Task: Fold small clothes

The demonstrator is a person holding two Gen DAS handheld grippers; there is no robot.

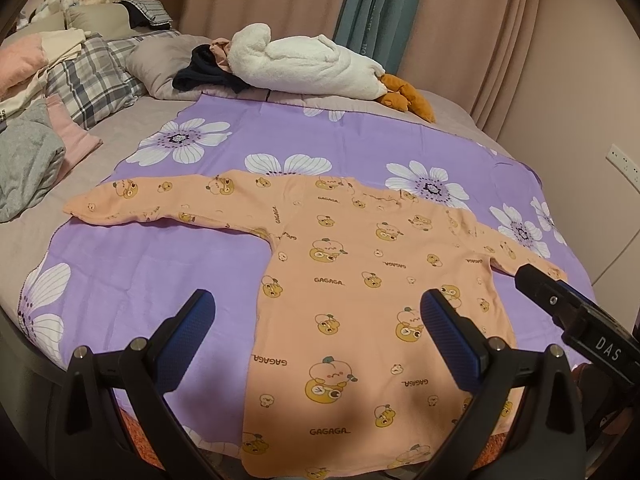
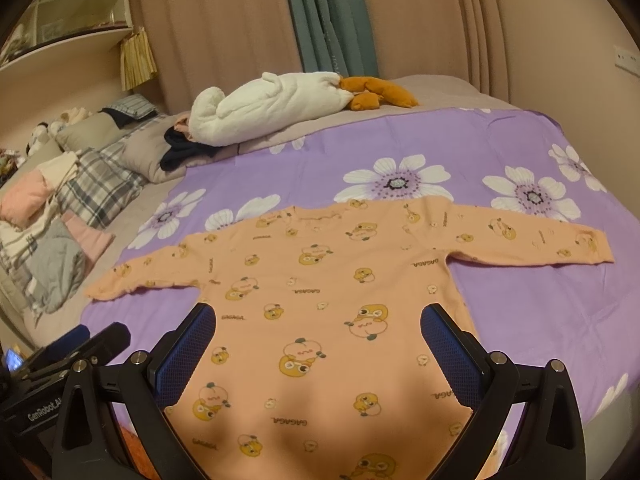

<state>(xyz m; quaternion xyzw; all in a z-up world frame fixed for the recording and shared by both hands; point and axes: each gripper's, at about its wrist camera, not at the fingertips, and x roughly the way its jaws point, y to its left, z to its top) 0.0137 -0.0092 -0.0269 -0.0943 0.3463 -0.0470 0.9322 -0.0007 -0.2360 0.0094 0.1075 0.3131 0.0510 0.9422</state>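
Observation:
A small peach long-sleeved shirt [image 1: 352, 272] with yellow cartoon prints lies flat on a purple flowered sheet [image 1: 160, 248], both sleeves spread out, hem toward me. It also shows in the right wrist view [image 2: 332, 288]. My left gripper [image 1: 318, 312] is open and empty, above the shirt's lower left part. My right gripper [image 2: 318, 324] is open and empty, above the shirt's lower body. The right gripper's body shows at the right of the left wrist view [image 1: 576, 312]; the left gripper's body shows at the lower left of the right wrist view [image 2: 72, 352].
A white plush toy [image 1: 312, 64] with orange feet and a dark garment [image 1: 204, 74] lie at the far side of the bed. Plaid pillows [image 1: 92, 76], pink and grey clothes [image 1: 28, 160] pile at the left. Curtains [image 1: 376, 4] and a wall stand behind.

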